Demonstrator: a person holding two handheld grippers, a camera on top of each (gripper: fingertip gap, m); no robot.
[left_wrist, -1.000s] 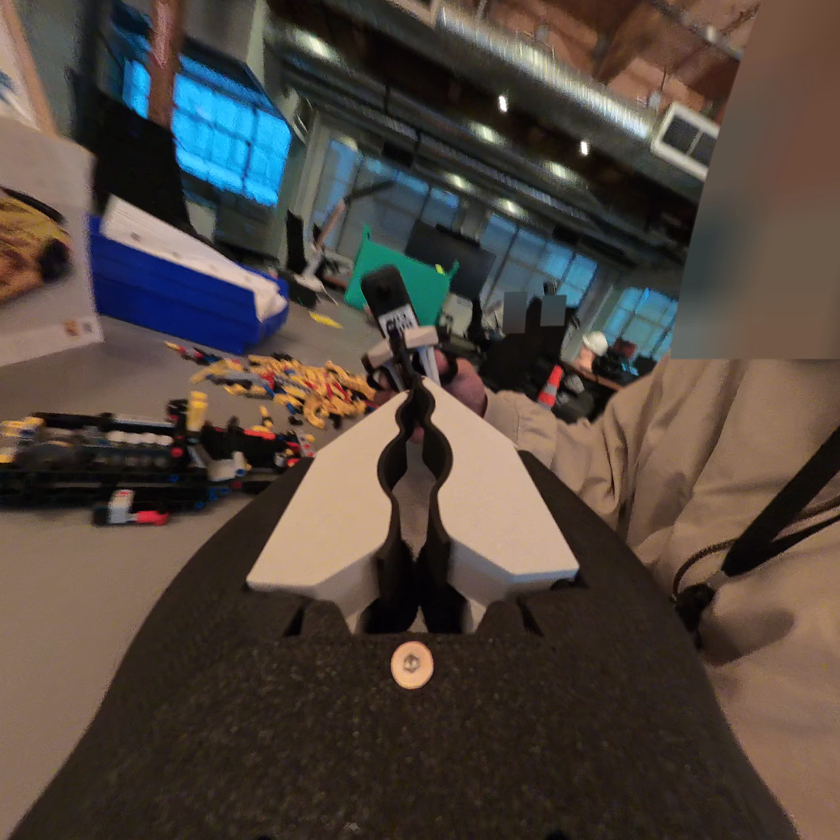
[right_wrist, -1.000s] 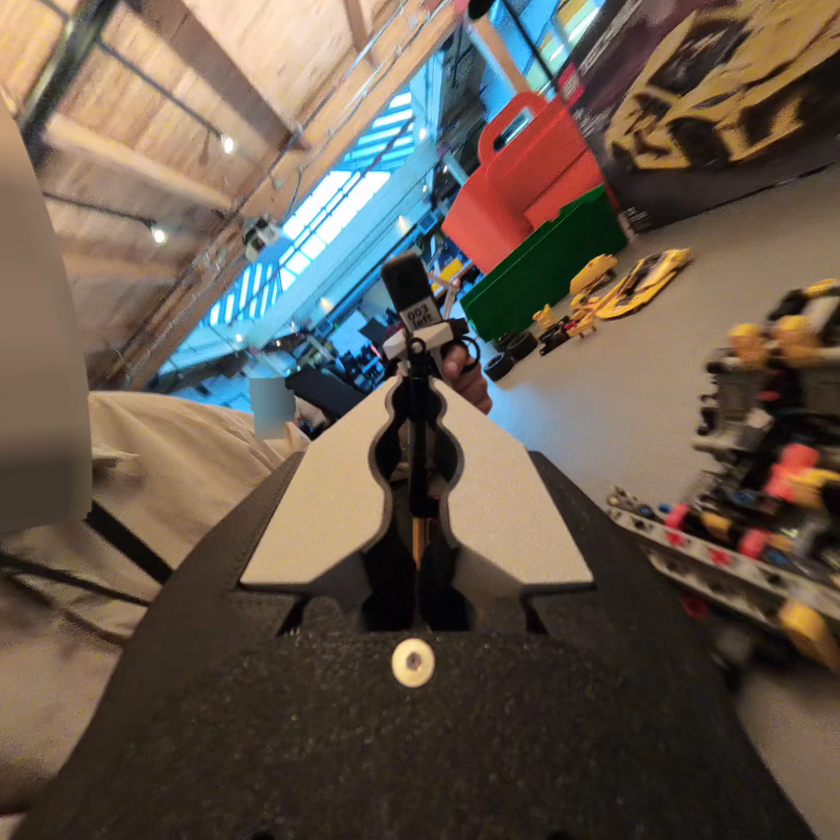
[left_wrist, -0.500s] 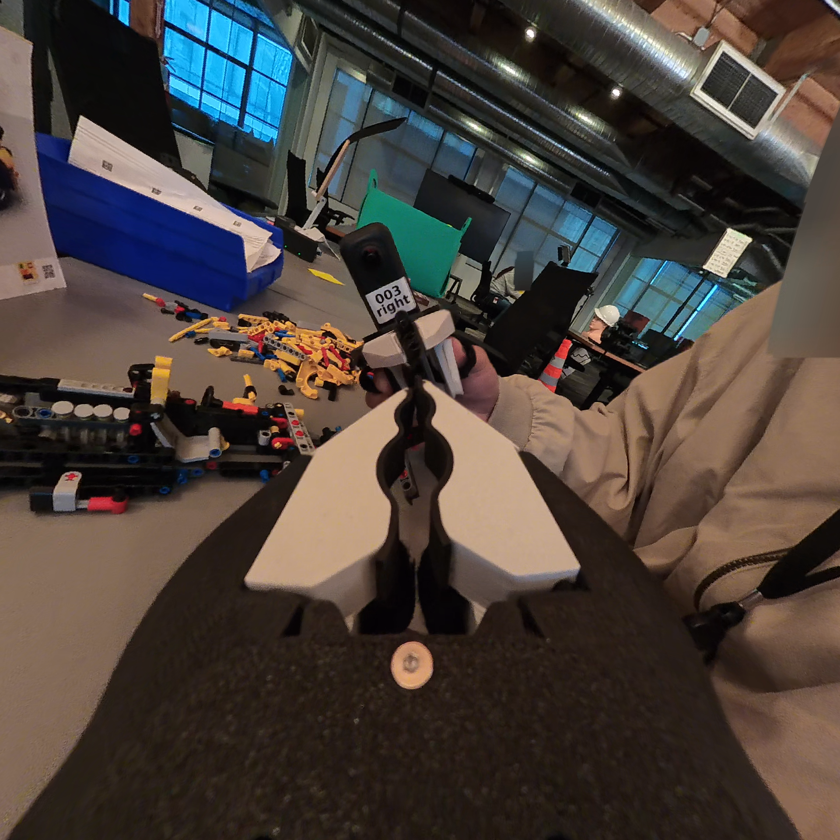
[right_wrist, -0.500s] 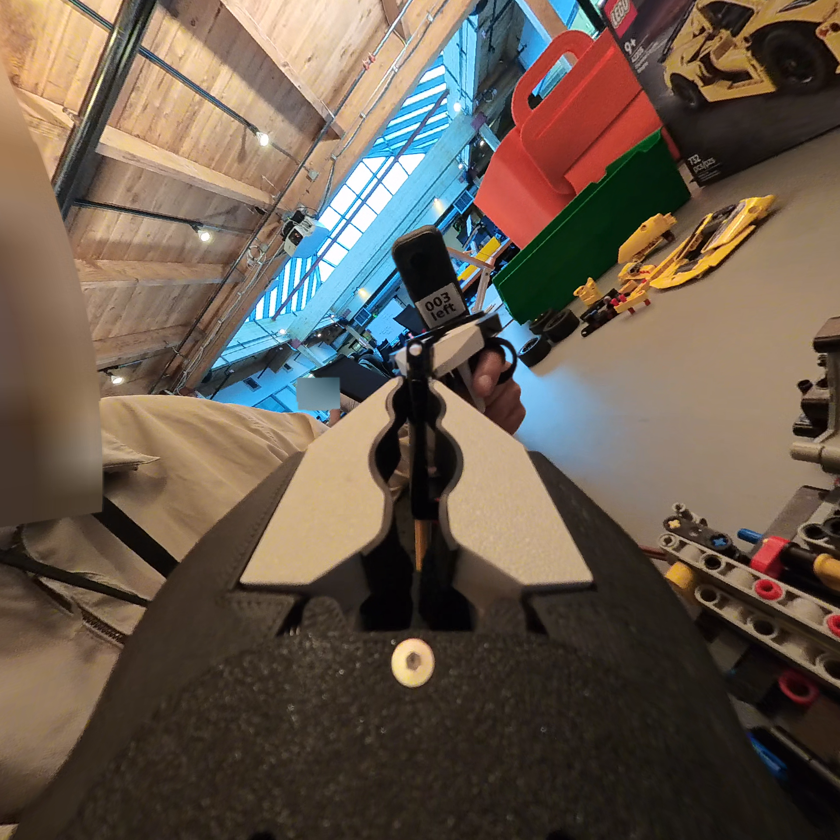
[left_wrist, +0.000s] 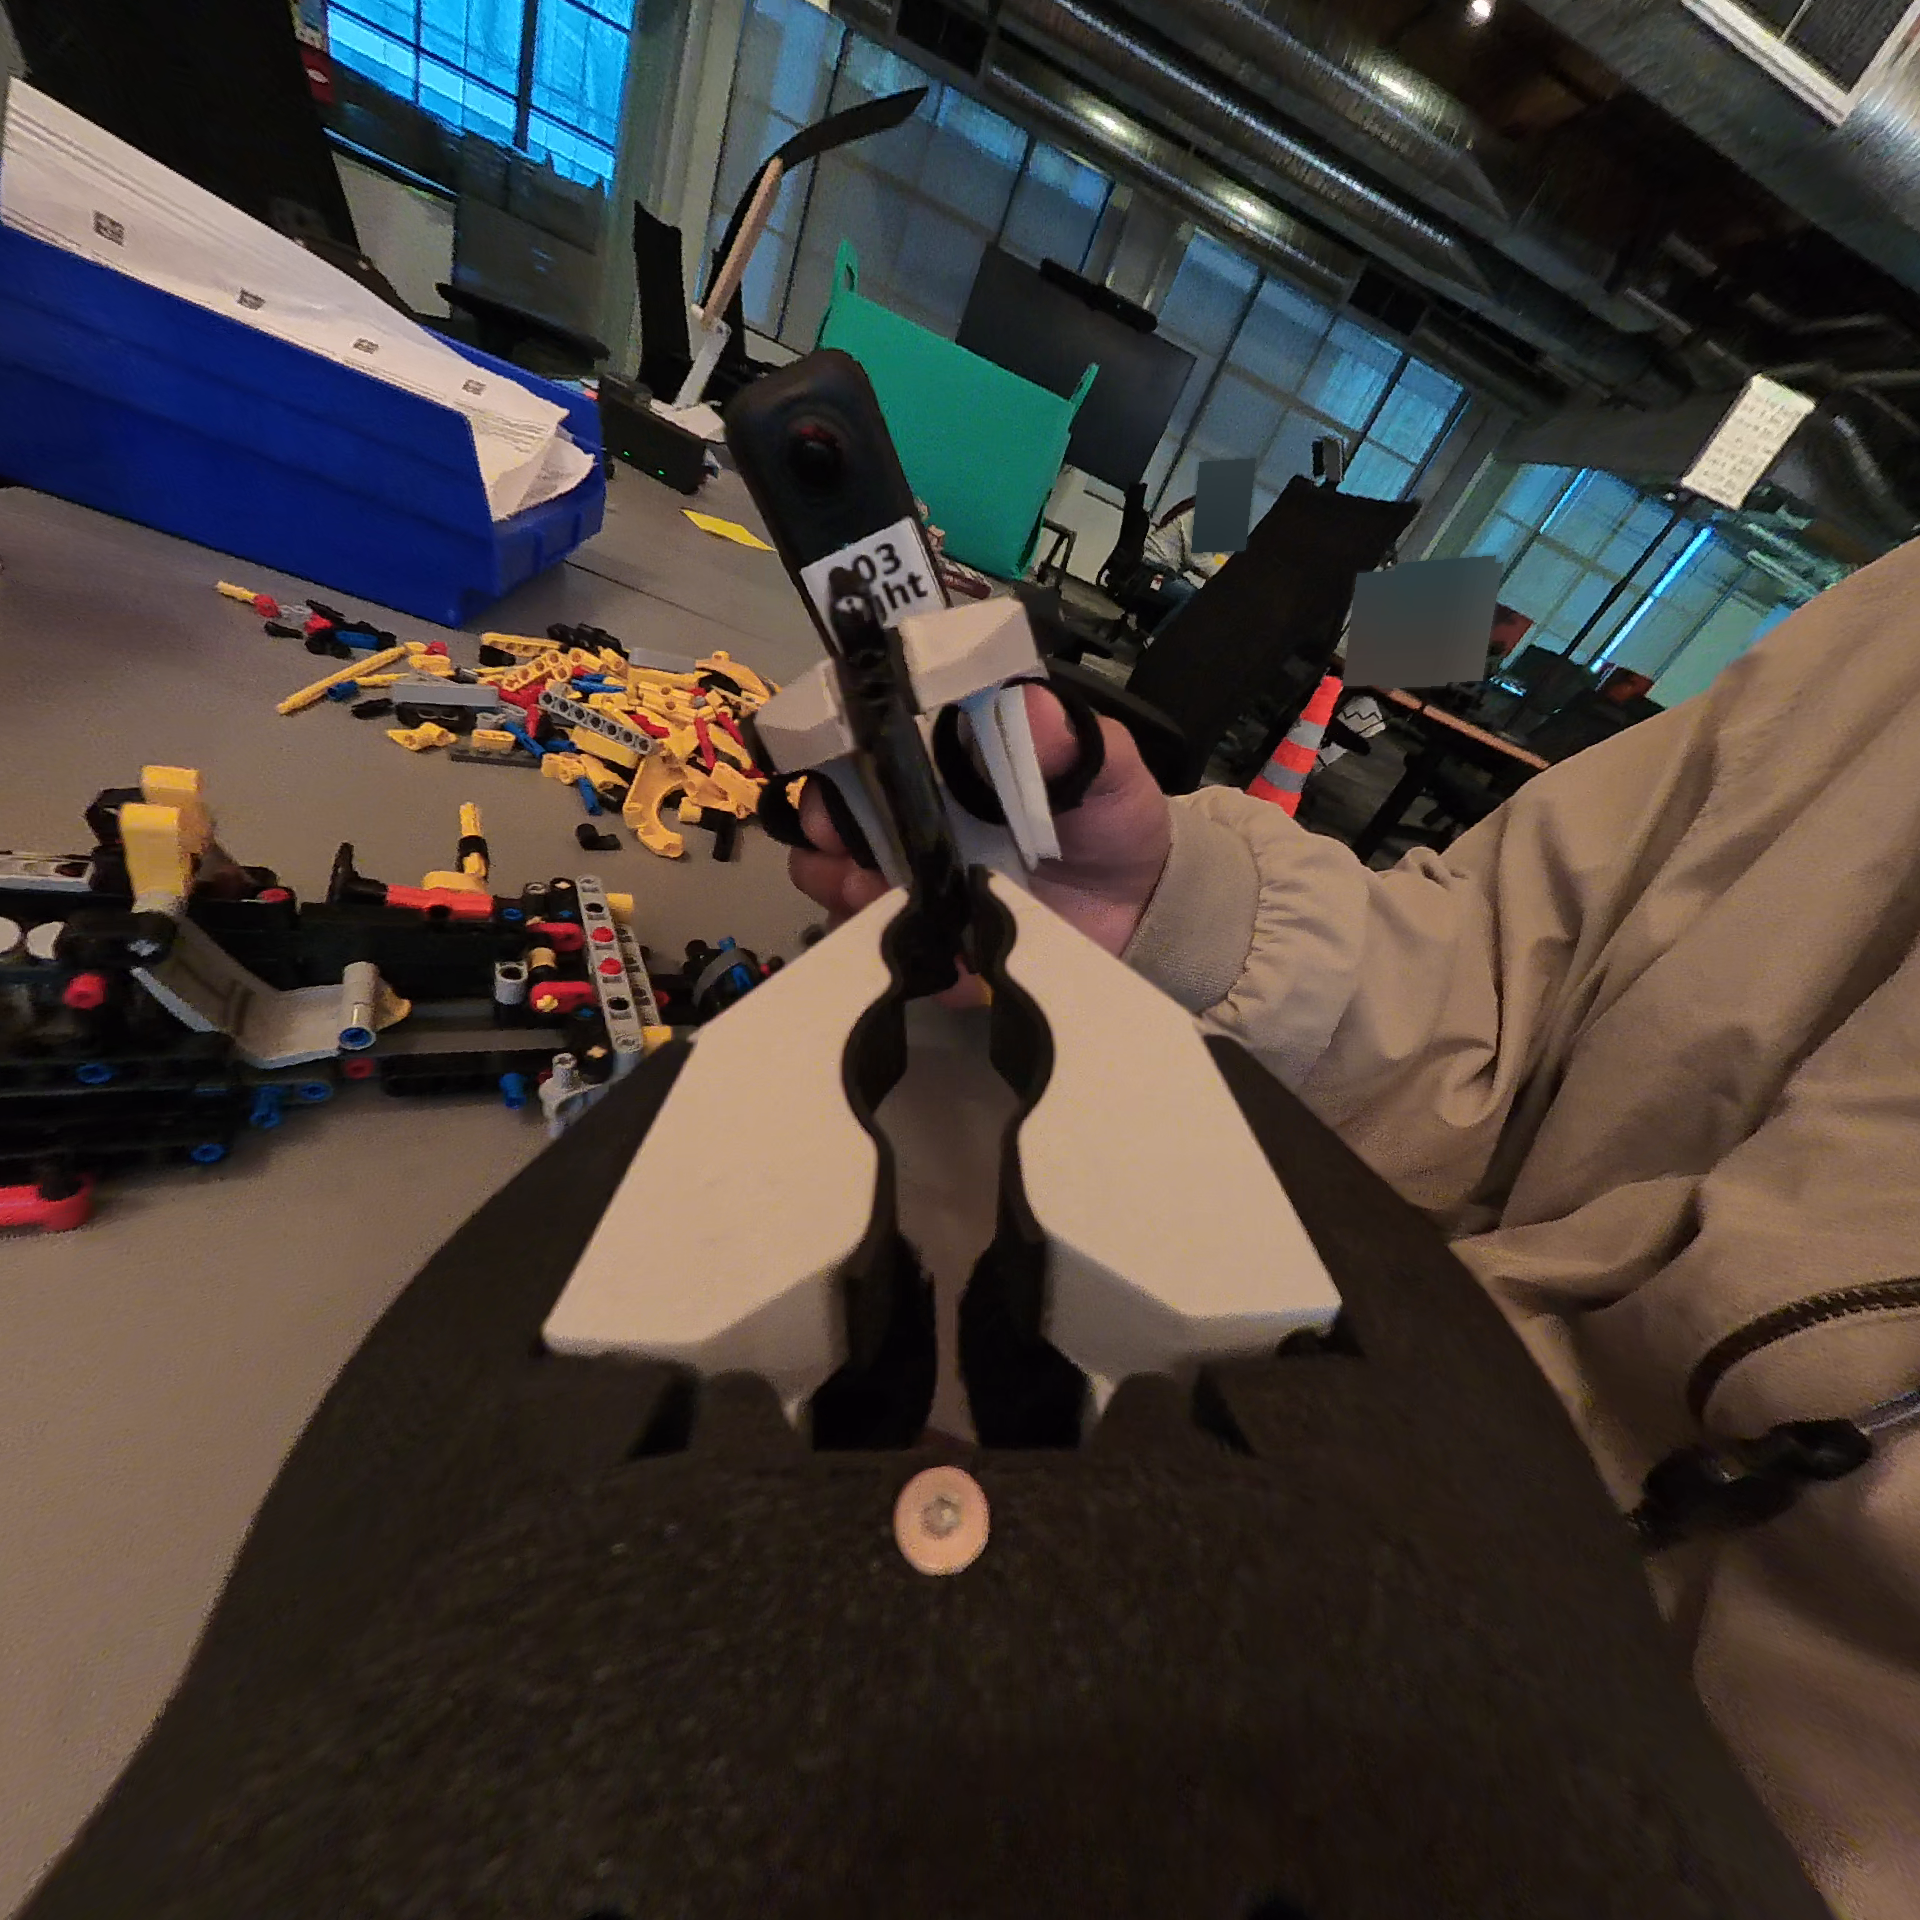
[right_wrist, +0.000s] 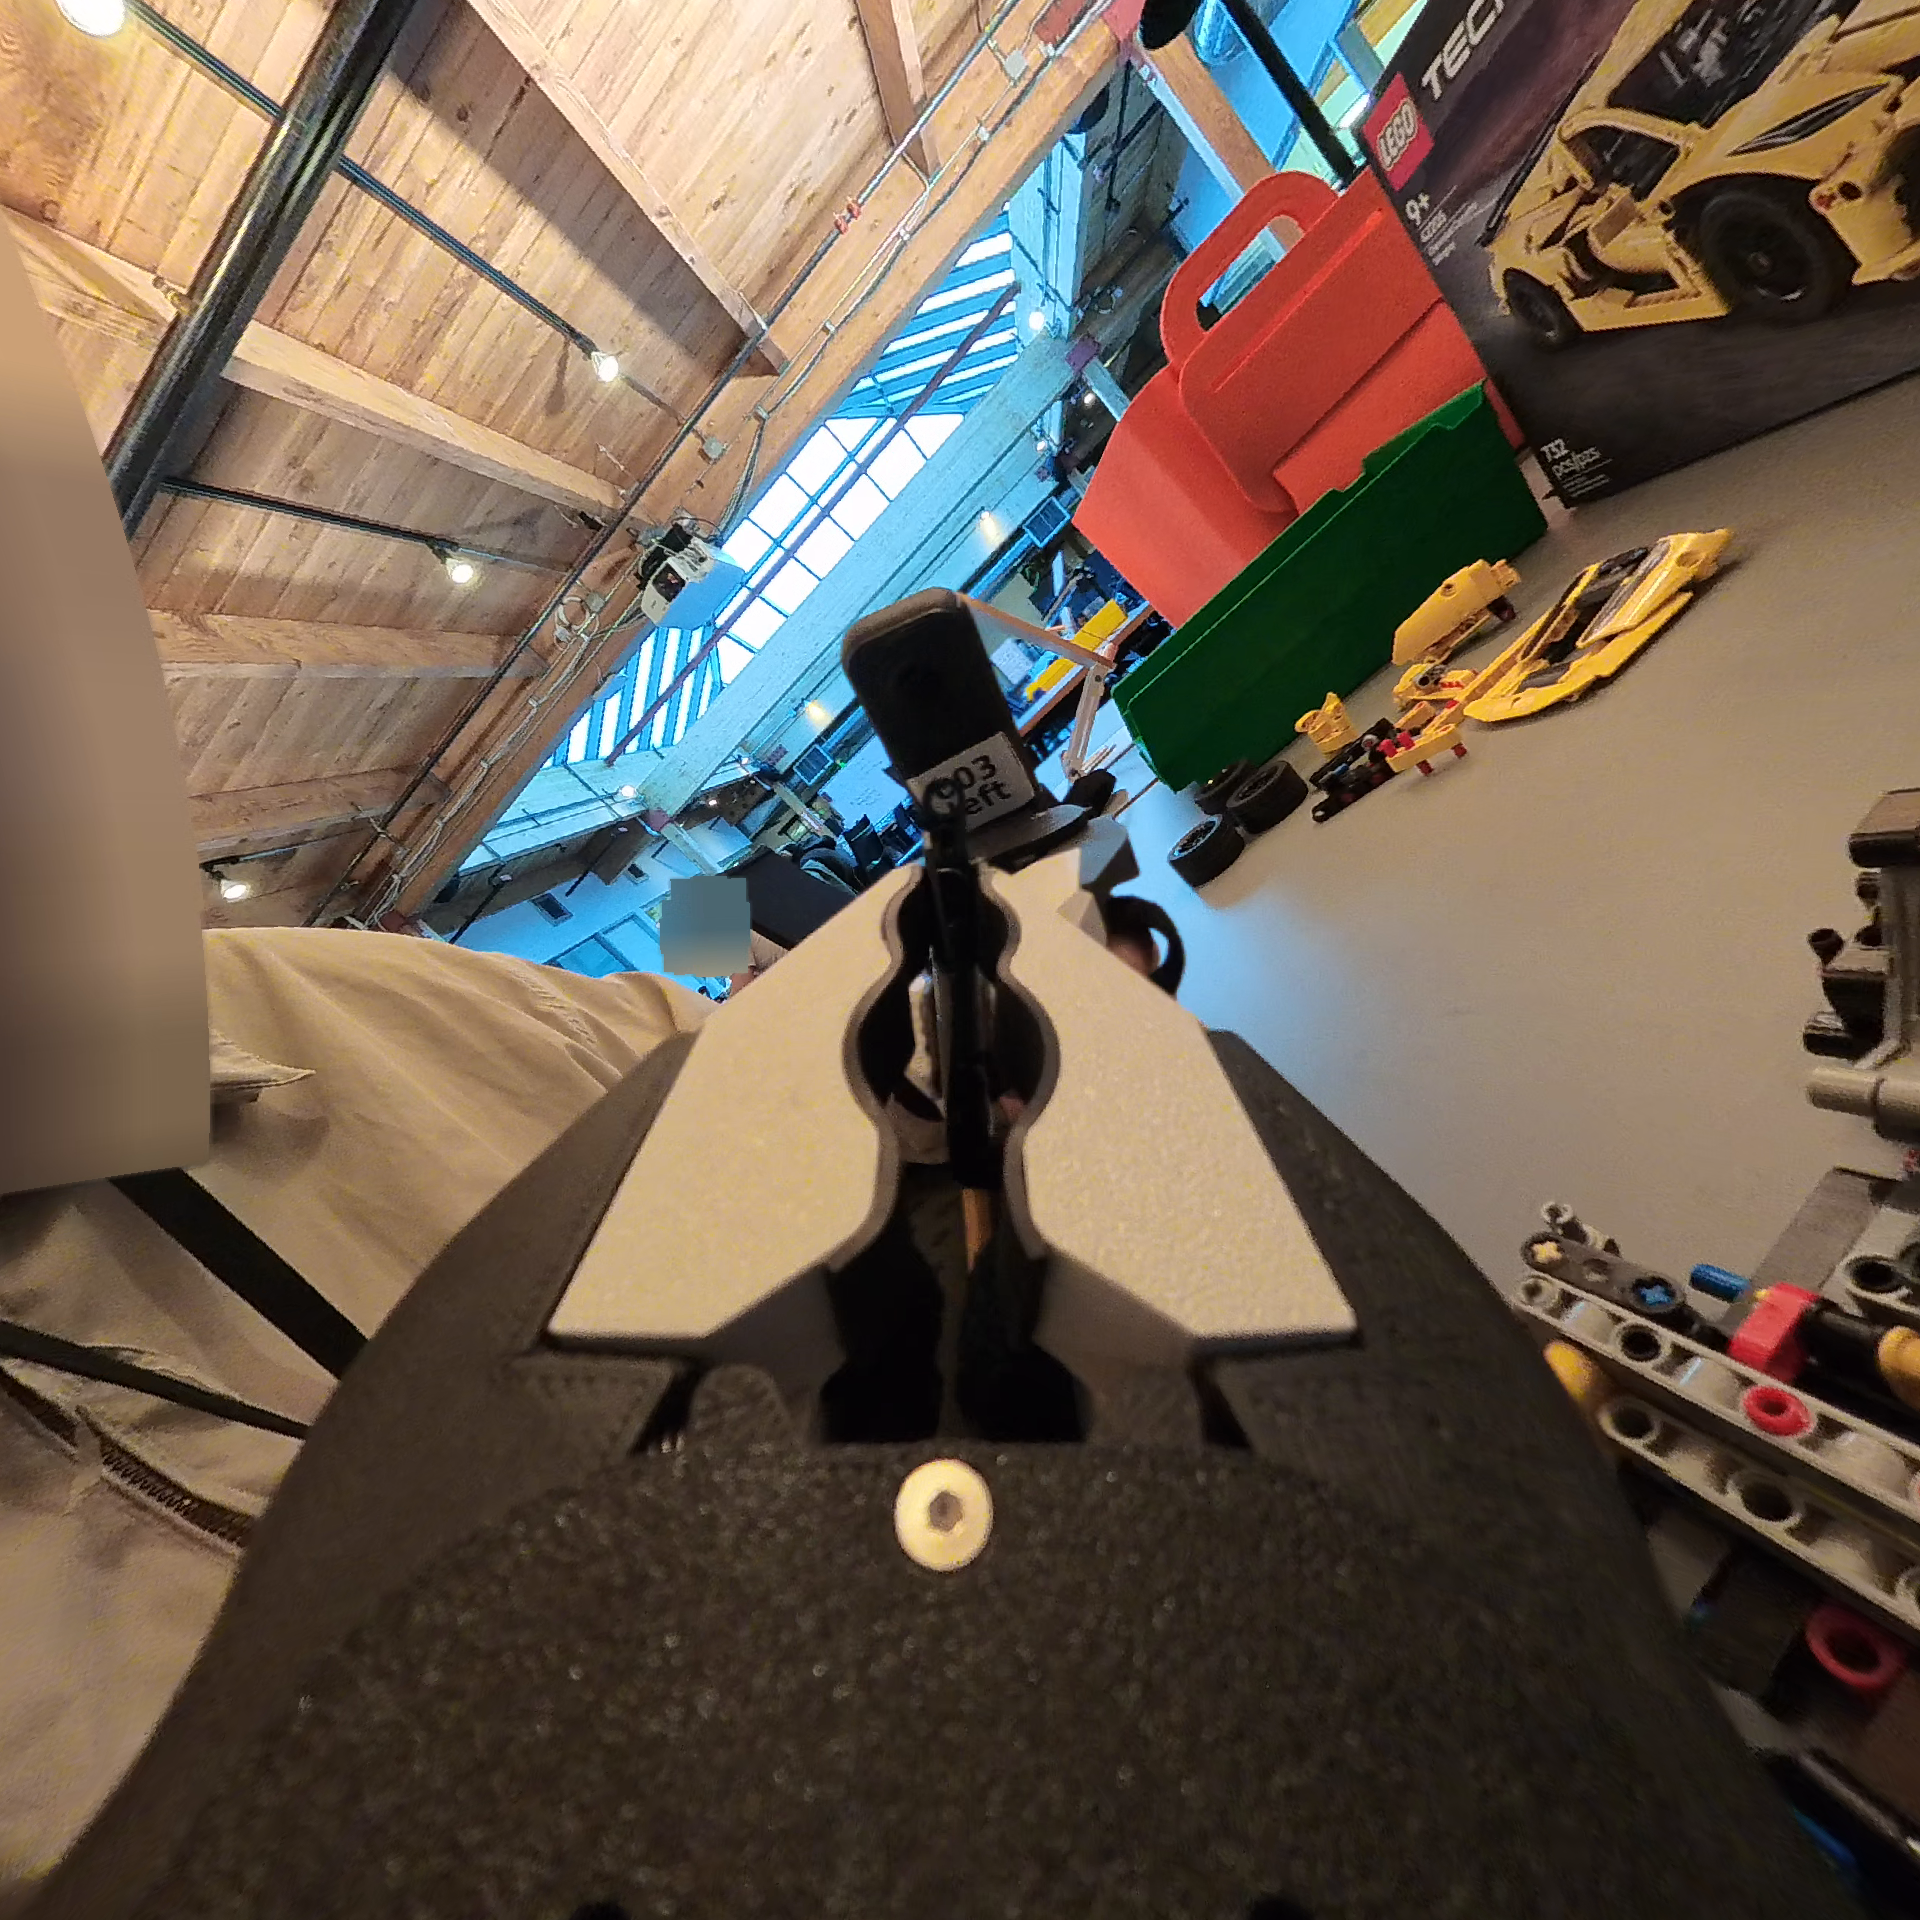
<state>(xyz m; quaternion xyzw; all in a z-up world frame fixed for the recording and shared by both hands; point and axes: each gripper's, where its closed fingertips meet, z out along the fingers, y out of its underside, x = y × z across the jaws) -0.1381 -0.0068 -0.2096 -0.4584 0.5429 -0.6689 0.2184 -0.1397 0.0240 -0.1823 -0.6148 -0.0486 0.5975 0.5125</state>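
L view – at L gripper (left_wrist: 940, 925), jaws nearly closed, pinching thin black rod (left_wrist: 883, 727); far end gripped by R gripper (left_wrist: 883, 675), above table (left_wrist: 260, 1403), w/ bricks (left_wrist: 603, 717) behind.
R view – jaws clamped tight on same rod; model (right_wrist: 1818, 1351) at right.

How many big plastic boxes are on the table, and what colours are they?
Blue bin: 1
Green bin: 1
Red case: 1
Total: 3
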